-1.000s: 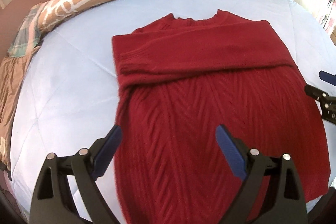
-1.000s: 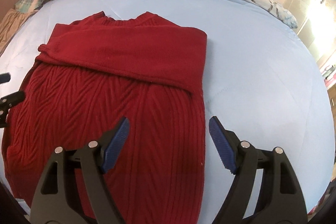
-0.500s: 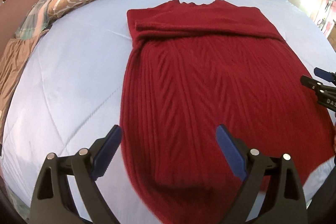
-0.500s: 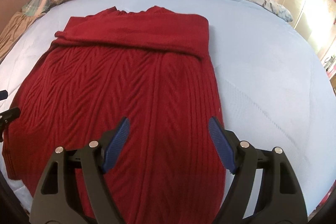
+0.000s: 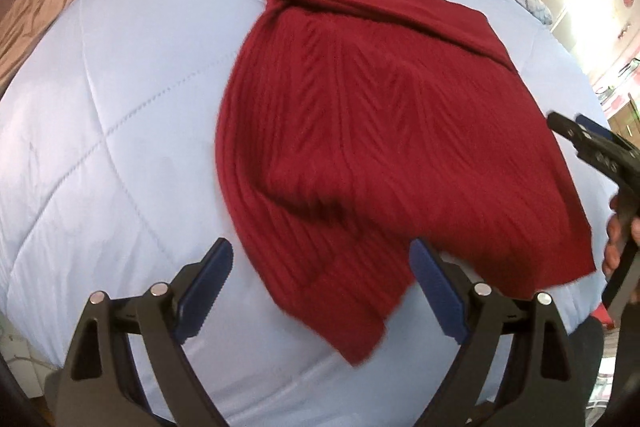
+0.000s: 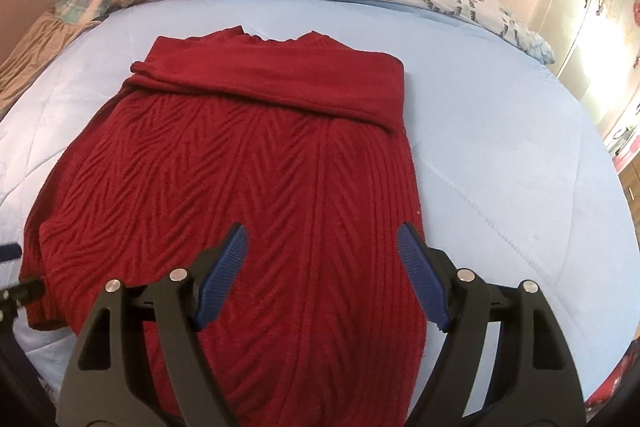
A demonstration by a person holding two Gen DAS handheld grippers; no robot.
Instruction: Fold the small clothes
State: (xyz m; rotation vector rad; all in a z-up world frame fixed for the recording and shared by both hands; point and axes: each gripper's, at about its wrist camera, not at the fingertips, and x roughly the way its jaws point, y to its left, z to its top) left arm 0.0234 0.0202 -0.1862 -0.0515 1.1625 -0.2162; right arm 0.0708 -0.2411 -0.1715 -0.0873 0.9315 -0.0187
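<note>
Pale blue bed (image 6: 500,131), striped wall behind. Red sweater (image 6: 248,163) lies flat mid-frame, sleeves folded across the chest — ready for a hem fold. Left claw (image 5: 320,291) and right claw (image 6: 322,275) both spread wide, holding nothing, poised over the hem.

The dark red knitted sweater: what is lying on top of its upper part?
On the dark red knitted sweater, a folded sleeve lies across the chest, just below the collar. The second sleeve cannot be seen; it may be covered. Underneath is the light blue quilted bedcover.
</note>
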